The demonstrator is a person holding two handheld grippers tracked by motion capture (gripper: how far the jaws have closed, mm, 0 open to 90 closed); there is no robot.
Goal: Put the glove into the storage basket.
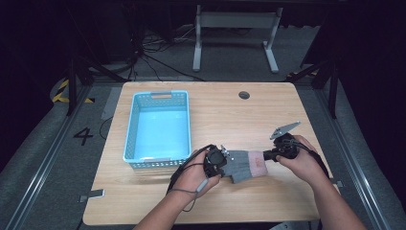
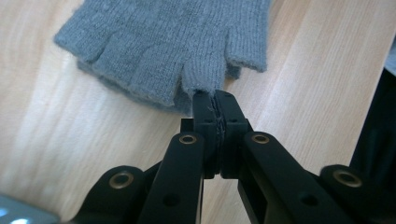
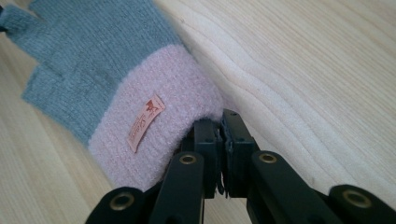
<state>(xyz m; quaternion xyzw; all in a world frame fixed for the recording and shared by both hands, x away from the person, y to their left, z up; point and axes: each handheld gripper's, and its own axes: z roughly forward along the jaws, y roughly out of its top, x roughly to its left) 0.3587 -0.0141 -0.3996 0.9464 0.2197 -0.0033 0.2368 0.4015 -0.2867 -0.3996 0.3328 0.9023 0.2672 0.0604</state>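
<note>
I count one glove, grey with a pink cuff, lying on the table near its front edge, stretched between my two grippers. It is fingerless: the left gripper view shows its short open finger stubs. A small orange label sits on the cuff.

My left gripper has its jaws pressed together on the tip of one grey finger stub, with knit pinched between the pads. My right gripper has its jaws closed nearly all the way on the edge of the pink cuff, with a thin fold of fabric caught between them. In the high view the left gripper and right gripper sit at opposite ends of the glove.

One container is here: a light blue basket with perforated walls, standing on the table's left part, just beside my left hand. I see nothing inside it.
</note>
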